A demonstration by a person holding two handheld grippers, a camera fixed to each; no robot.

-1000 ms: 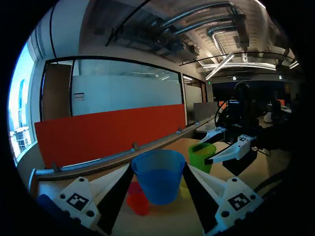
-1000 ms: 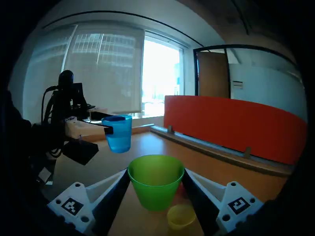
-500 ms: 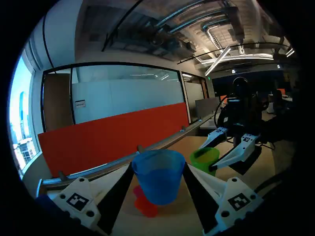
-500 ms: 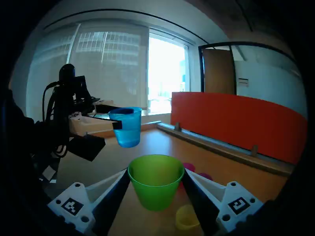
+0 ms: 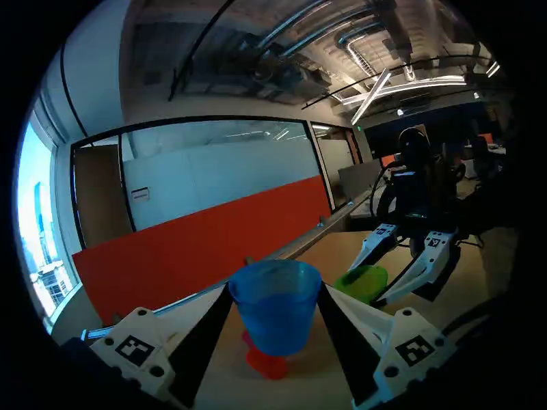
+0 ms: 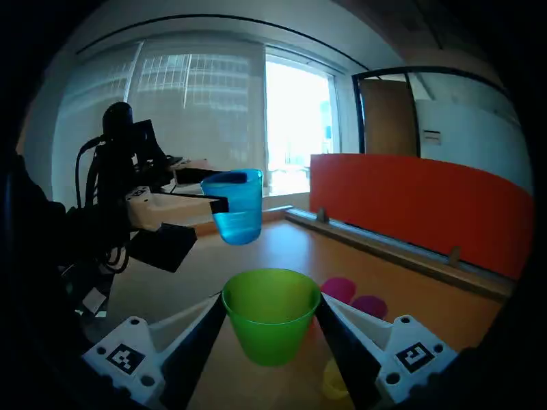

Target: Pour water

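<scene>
The left gripper (image 5: 275, 304) has its fingers clamped on the blue cup (image 5: 275, 321), upright and raised above the worktop (image 5: 328, 253), evidently to keep its water in until it stands over the receiver. The right gripper (image 6: 271, 311) has its fingers clamped on the green cup (image 6: 271, 328), upright and lower, mouth up to receive. No brand is legible; the fingers bear square coded markers (image 5: 133, 348), and the wall notice (image 5: 140, 195) is too small to read.

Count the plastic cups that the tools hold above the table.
2. A translucent blue plastic cup sits in the left tool; a green plastic cup sits in the right tool. None seems hidden.
</scene>
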